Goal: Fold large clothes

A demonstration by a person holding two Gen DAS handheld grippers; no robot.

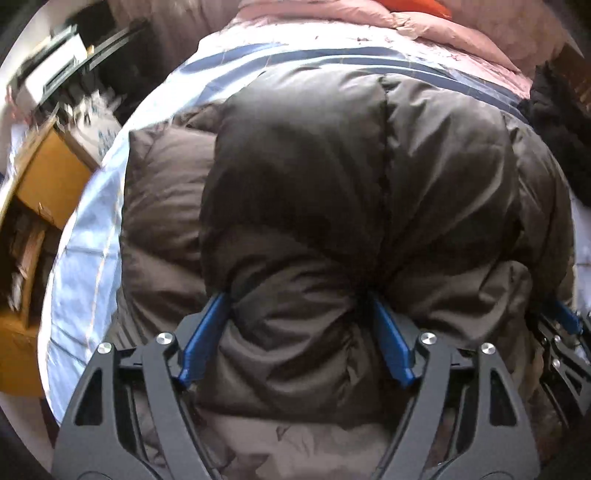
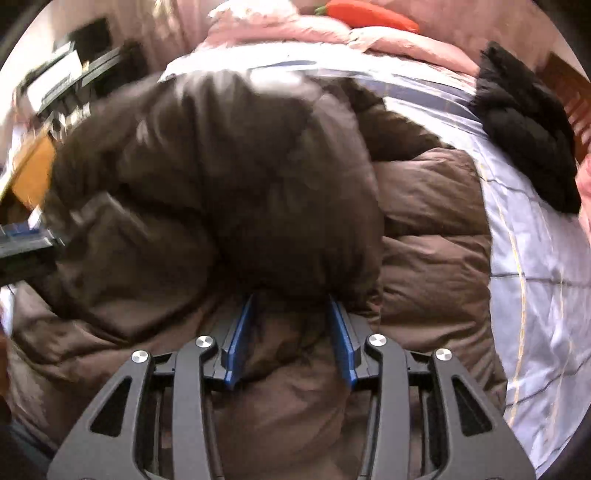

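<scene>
A big dark brown puffer jacket (image 1: 314, 158) lies on a bed with a pale blue checked sheet (image 1: 85, 236). My left gripper (image 1: 299, 299) has a thick fold of the jacket bunched between its blue fingers (image 1: 201, 339) and holds it up. In the right wrist view the jacket (image 2: 221, 177) fills the middle, its lifted part blurred. My right gripper (image 2: 291, 295) also has jacket fabric pressed between its blue fingers (image 2: 343, 339). The right gripper shows at the right edge of the left wrist view (image 1: 565, 332), and the left gripper at the left edge of the right wrist view (image 2: 26, 247).
A black fluffy garment (image 2: 524, 122) lies on the sheet at the far right. A pink quilt (image 2: 295, 29) and an orange carrot-shaped cushion (image 2: 369, 14) sit at the far end of the bed. A wooden cabinet (image 1: 44, 184) and clutter stand left of the bed.
</scene>
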